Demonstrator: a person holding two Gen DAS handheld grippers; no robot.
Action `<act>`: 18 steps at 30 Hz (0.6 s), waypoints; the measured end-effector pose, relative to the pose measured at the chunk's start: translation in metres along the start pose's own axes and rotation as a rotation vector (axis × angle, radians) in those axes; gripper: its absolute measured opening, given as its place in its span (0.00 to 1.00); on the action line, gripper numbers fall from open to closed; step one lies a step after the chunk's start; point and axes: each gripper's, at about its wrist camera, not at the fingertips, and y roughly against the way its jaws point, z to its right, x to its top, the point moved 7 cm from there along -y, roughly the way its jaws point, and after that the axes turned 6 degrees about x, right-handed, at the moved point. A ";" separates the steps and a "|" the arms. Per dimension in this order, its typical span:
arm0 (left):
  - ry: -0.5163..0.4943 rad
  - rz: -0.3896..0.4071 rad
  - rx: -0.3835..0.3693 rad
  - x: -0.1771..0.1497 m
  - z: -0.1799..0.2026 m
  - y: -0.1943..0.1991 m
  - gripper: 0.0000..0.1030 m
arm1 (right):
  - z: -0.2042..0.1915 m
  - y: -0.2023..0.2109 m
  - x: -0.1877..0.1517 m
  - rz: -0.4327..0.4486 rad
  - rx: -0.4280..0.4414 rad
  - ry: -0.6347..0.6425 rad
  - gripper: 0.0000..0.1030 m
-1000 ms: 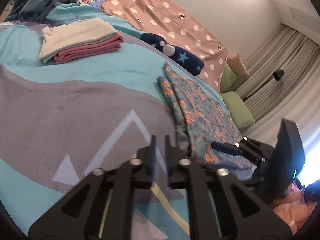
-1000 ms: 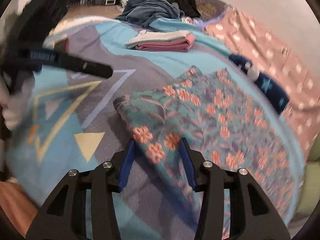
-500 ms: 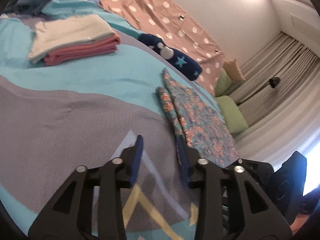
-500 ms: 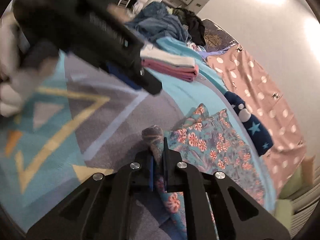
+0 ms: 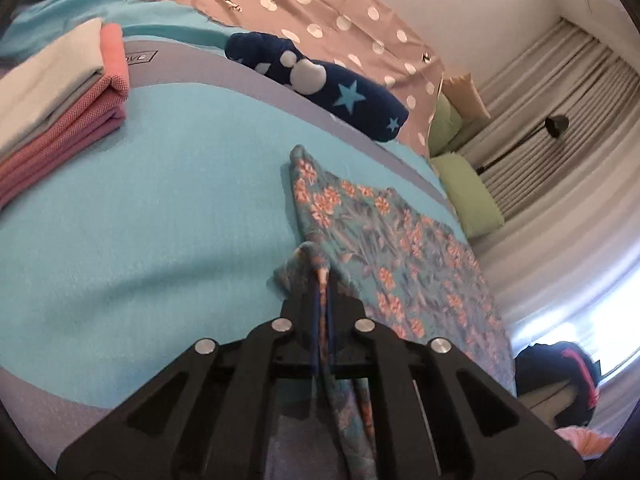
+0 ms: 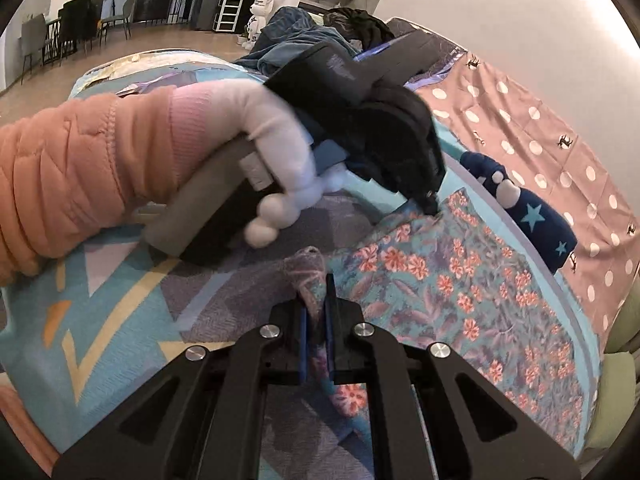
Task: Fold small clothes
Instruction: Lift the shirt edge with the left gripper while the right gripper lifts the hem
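Nearest the right wrist camera, the right claw (image 6: 316,300) is closed on a bunched corner of the teal floral-print garment (image 6: 460,292), a tuft of cloth rising between its blue-padded fingers (image 6: 303,334). Just beyond it, the left claw (image 5: 321,280) is likewise clamped on another pinched corner of the same garment, which otherwise lies flat on the turquoise and grey patterned bedspread (image 5: 140,208); in the right view the person's white-gloved hand (image 6: 280,152) grips that tool. The step in hand appears to be the grasp before a fold: both near corners are taken, and the far part of the cloth is not yet lifted. The next move likely calls for raising both corners together and carrying them evenly over the far edge, keeping the cloth taut so it does not wrinkle. Farther off sit a stack of folded pink and cream cloths (image 5: 56,96) and a navy star-print bundle (image 5: 320,80).
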 end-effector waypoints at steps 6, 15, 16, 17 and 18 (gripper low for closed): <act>0.042 0.007 -0.007 -0.007 -0.009 0.016 0.38 | 0.002 0.006 -0.002 0.007 -0.006 -0.017 0.20; -0.049 -0.093 -0.077 -0.019 0.012 0.000 0.61 | 0.008 -0.001 -0.014 -0.061 -0.120 -0.042 0.50; -0.020 -0.098 -0.105 -0.015 0.010 -0.004 0.60 | 0.006 -0.003 -0.012 -0.061 -0.143 -0.027 0.52; 0.008 -0.100 -0.124 -0.011 0.008 -0.007 0.55 | 0.004 -0.006 -0.010 -0.064 -0.161 -0.010 0.52; 0.031 -0.103 -0.138 -0.007 0.006 -0.011 0.52 | 0.003 -0.008 -0.009 -0.066 -0.172 0.001 0.52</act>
